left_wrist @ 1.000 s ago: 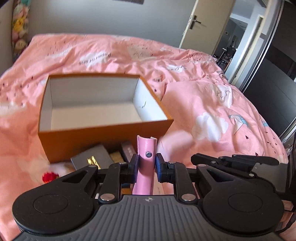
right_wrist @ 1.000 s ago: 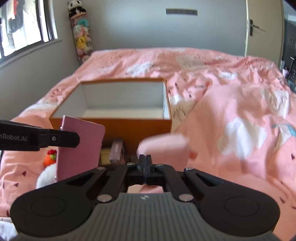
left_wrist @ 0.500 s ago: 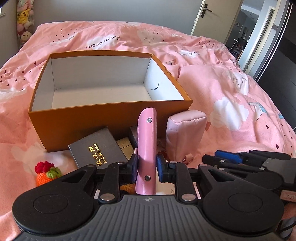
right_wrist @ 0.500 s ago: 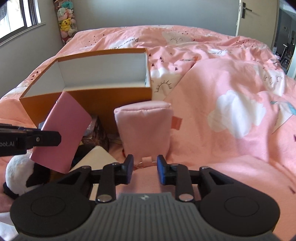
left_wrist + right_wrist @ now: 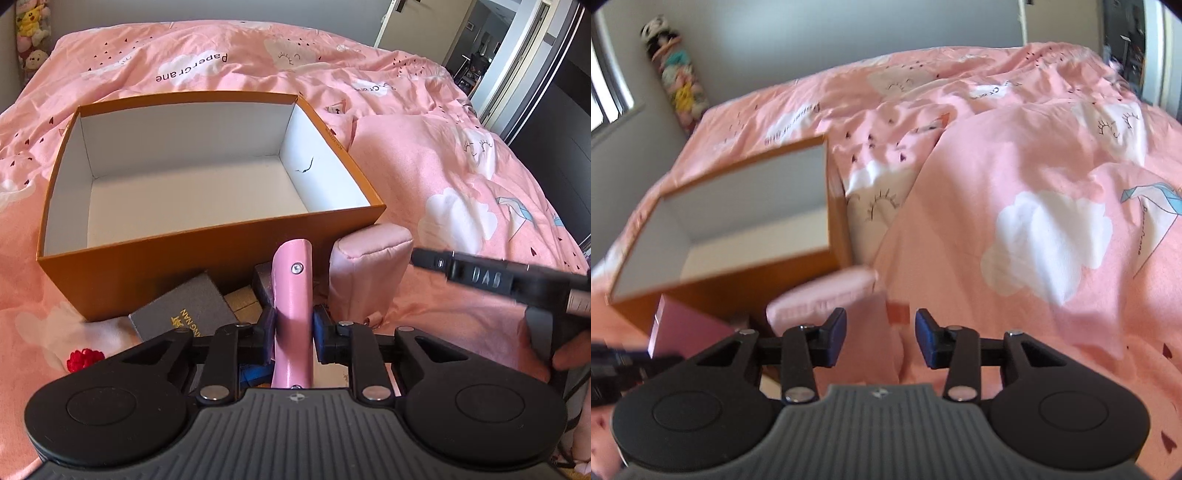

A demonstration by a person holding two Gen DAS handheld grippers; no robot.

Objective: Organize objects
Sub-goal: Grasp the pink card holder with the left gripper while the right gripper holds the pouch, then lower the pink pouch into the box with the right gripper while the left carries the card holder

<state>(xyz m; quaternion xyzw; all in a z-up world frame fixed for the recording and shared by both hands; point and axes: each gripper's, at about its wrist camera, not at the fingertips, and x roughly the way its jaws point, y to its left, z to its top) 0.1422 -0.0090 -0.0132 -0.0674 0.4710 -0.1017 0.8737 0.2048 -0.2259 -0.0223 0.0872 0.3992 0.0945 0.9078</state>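
Left gripper (image 5: 291,328) pinches a flat pink case (image 5: 293,295) edge-on, just short of the orange box (image 5: 207,258), which is empty. Right gripper (image 5: 880,341) spread wide, near the pink padded pouch (image 5: 827,295). To do it well: lift the case clear of the near wall, lower flat, then release.

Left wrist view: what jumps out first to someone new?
The open orange box with its bare white inside fills the middle of the pink bedspread. Right in front of the camera, the left gripper is shut on a flat pink case, held upright just before the box's near wall. A padded pink pouch stands beside it to the right.
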